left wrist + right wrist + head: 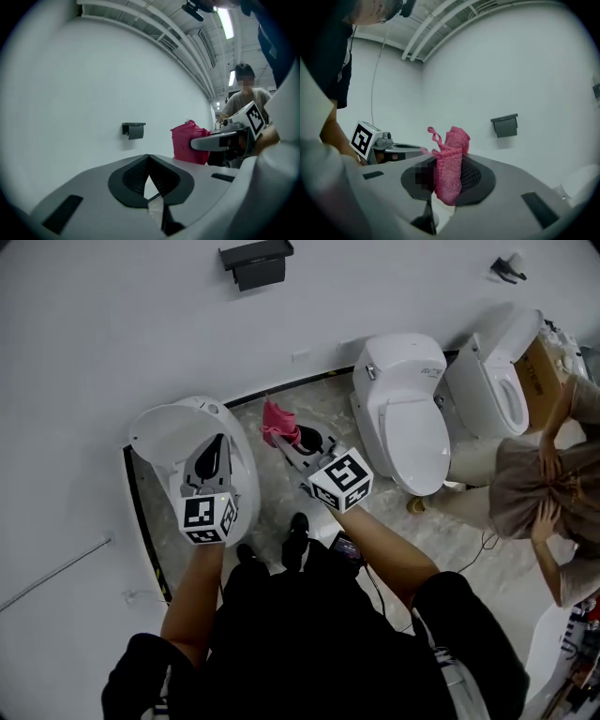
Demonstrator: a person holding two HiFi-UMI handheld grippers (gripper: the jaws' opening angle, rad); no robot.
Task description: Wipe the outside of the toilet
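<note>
My right gripper (287,440) has its jaws pinched tight on the pink cloth (277,420). My left gripper (217,444) is closed on nothing, over the toilet (155,427). That toilet sits just left of the cloth, so I think I wipe leftward.

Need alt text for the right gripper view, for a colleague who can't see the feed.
The right gripper is shut on a bunched pink cloth, held up in front of a plain white wall. A dark wall-mounted holder sits to the right on that wall, and the left gripper shows at the left.
</note>
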